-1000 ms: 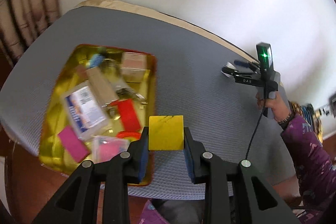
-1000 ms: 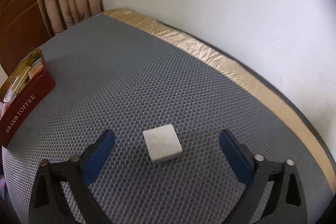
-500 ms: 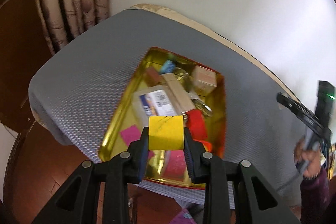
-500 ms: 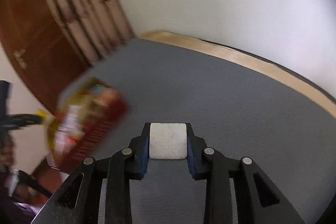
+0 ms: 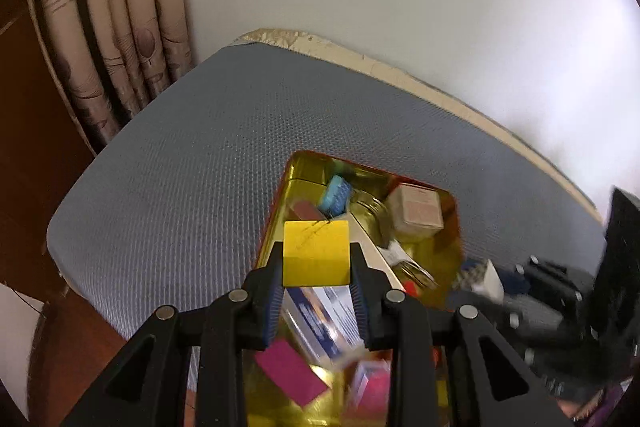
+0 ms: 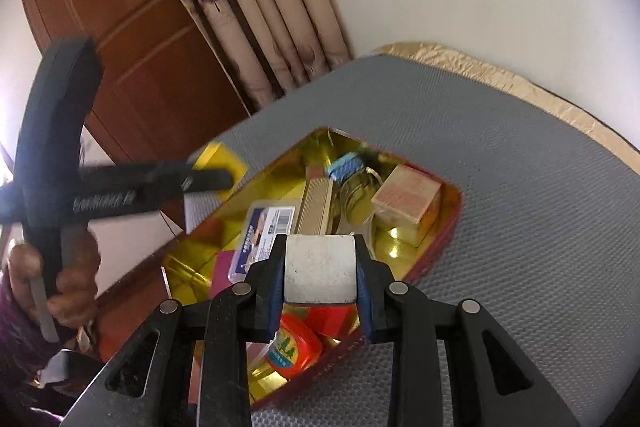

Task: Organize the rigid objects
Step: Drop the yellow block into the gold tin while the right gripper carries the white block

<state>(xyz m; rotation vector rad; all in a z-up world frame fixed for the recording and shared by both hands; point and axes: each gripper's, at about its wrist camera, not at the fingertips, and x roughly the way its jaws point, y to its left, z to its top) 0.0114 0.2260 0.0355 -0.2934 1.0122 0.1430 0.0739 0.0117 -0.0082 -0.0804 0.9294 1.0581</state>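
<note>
My left gripper (image 5: 316,263) is shut on a yellow block (image 5: 316,253) and holds it above the gold-lined tin (image 5: 280,203). My right gripper (image 6: 320,277) is shut on a white block (image 6: 320,269) and holds it above the same tin (image 6: 448,227), near its front side. The tin holds several small things: a tan box (image 6: 406,197), a blue eraser (image 6: 344,165), a labelled clear case (image 6: 266,231), a pink piece (image 5: 290,371), a red round case (image 6: 296,345). In the right wrist view the left gripper (image 6: 216,171) hovers at the left with the yellow block (image 6: 224,157).
The tin sits on a grey mesh mat (image 5: 180,187) over a table with a gold edge (image 6: 500,75). A curtain (image 6: 256,7) and a wooden door (image 6: 132,39) stand behind. The wall is white. The right gripper shows blurred at the lower right of the left wrist view (image 5: 492,279).
Both grippers have swung in over the tin with their blocks. One second ago the right gripper was open around the white block on the mat; it has since shut on it and lifted it.
</note>
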